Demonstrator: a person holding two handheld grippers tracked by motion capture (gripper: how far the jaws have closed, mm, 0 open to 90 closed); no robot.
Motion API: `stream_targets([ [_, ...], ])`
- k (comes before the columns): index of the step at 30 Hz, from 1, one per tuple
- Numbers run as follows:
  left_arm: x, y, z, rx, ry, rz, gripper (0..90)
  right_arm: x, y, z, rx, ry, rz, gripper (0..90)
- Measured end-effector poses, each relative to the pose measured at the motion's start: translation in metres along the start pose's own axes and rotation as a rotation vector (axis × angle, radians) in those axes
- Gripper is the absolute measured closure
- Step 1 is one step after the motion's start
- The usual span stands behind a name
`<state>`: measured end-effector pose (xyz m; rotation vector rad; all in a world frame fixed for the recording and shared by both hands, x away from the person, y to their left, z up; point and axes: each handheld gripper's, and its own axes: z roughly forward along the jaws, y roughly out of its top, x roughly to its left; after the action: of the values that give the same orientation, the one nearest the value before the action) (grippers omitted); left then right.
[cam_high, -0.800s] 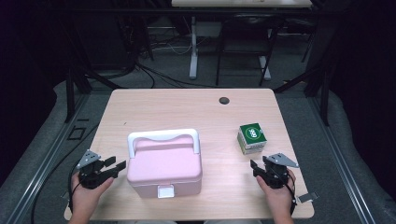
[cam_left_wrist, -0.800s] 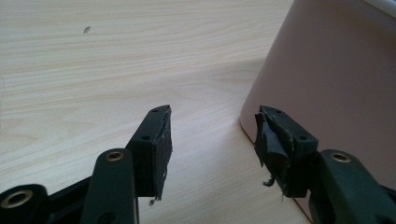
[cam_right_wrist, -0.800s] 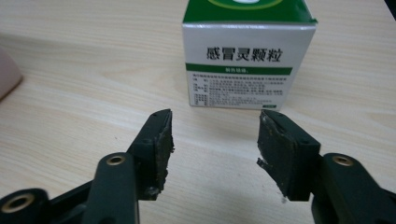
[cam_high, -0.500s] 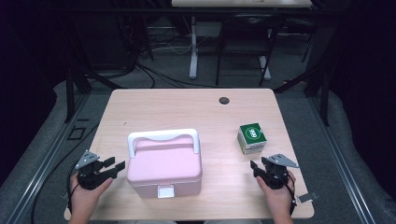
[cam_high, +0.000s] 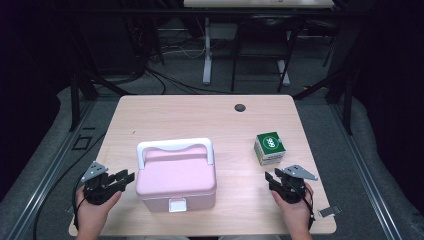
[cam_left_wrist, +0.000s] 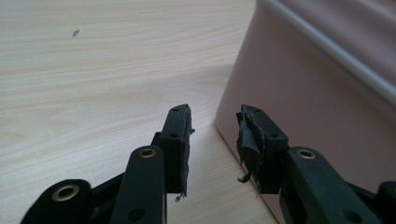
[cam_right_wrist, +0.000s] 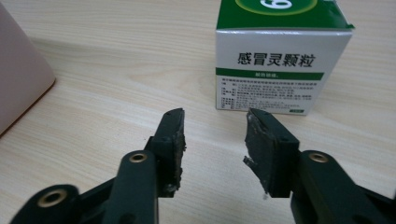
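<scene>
At the left edge of the bench (cam_high: 165, 112), the left gripper (cam_high: 121, 178) rests low with its jaws parted and nothing between them. It points at the left wall of the pink box (cam_high: 176, 177), which stands just beside it; in the left gripper view the box's lower corner (cam_left_wrist: 224, 126) sits right ahead of the gap, close to the right-hand jaw but apart from it. The pink box sits near the front middle of the bench, lid closed, its white handle (cam_high: 172, 146) folded back along the far side and a white latch (cam_high: 177, 204) facing the person. Its long axis runs left to right.

Further right, clear wood separates the pink box from the small green-and-white carton (cam_high: 270, 148), which stands upright well apart from it. The right gripper (cam_high: 273, 183) lies just in front of the carton, jaws likewise spread and holding nothing; in the right gripper view the carton (cam_right_wrist: 282, 60) stands ahead and slightly to the right of the gap. The right hand is clearly the nearer one to the carton, the left to the box. A dark round plug (cam_high: 240, 107) sits far back. The bench's right edge lies close beyond the carton.
</scene>
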<state>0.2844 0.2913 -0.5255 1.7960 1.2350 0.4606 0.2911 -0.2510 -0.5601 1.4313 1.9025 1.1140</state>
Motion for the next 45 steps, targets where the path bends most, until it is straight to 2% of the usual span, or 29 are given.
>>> stream_targets([
  [4, -0.006, -0.003, 0.000, 0.018, -0.004, 0.017, 70.4, 0.006, 0.002, 0.000, -0.024, 0.010, -0.004, 58.8],
  [8, -0.008, -0.006, 0.000, 0.034, -0.013, 0.019, 74.9, 0.011, 0.003, -0.002, -0.013, 0.023, -0.019, 58.7],
  [10, -0.010, -0.006, 0.000, 0.038, -0.022, 0.028, 77.6, 0.014, 0.004, -0.003, -0.035, 0.053, -0.015, 61.6],
  [11, -0.011, -0.007, 0.000, 0.035, -0.025, 0.030, 78.8, 0.015, 0.005, -0.004, -0.020, 0.074, -0.013, 61.8],
  [15, -0.016, -0.007, -0.003, 0.028, -0.036, 0.035, 83.4, 0.022, 0.007, -0.004, -0.036, 0.056, -0.028, 59.1],
  [17, -0.020, -0.007, -0.004, 0.028, -0.044, 0.041, 86.9, 0.029, 0.010, -0.004, -0.049, 0.065, -0.042, 60.8],
  [19, -0.024, -0.006, -0.004, 0.028, -0.048, 0.045, 89.1, 0.032, 0.010, -0.003, -0.058, 0.071, -0.053, 67.0],
  [20, -0.024, -0.006, -0.004, 0.028, -0.048, 0.045, 89.4, 0.032, 0.010, -0.003, -0.058, 0.071, -0.053, 67.0],
  [21, -0.026, -0.006, -0.004, 0.031, -0.051, 0.046, 89.6, 0.036, 0.009, -0.003, -0.057, 0.082, -0.059, 73.2],
  [24, -0.030, -0.006, 0.000, 0.043, -0.076, 0.054, 89.8, 0.037, 0.009, -0.005, -0.036, 0.119, -0.060, 80.4],
  [27, -0.033, -0.005, 0.002, 0.041, -0.075, 0.064, 90.0, 0.040, 0.009, -0.004, -0.035, 0.145, -0.060, 84.8],
  [31, -0.031, -0.005, 0.002, 0.028, -0.086, 0.048, 90.0, 0.046, 0.010, -0.003, -0.017, 0.169, -0.079, 87.5],
  [33, -0.030, -0.004, 0.003, 0.019, -0.087, 0.037, 90.0, 0.050, 0.010, -0.001, -0.013, 0.198, -0.091, 88.9],
  [37, -0.030, -0.003, 0.005, 0.014, -0.101, 0.031, 90.0, 0.057, 0.012, 0.001, -0.002, 0.208, -0.121, 90.0],
  [38, -0.033, -0.003, 0.007, 0.012, -0.111, 0.034, 90.0, 0.062, 0.012, 0.003, 0.000, 0.240, -0.134, 90.0],
  [40, -0.034, -0.002, 0.009, 0.012, -0.116, 0.036, 90.0, 0.064, 0.012, 0.003, 0.001, 0.246, -0.138, 90.0],
  [43, -0.041, 0.001, 0.016, 0.011, -0.133, 0.053, 90.0, 0.073, 0.012, 0.008, 0.007, 0.287, -0.155, 90.0],
  [45, -0.044, 0.002, 0.020, 0.011, -0.140, 0.064, 90.0, 0.077, 0.013, 0.009, 0.003, 0.298, -0.160, 90.0],
])
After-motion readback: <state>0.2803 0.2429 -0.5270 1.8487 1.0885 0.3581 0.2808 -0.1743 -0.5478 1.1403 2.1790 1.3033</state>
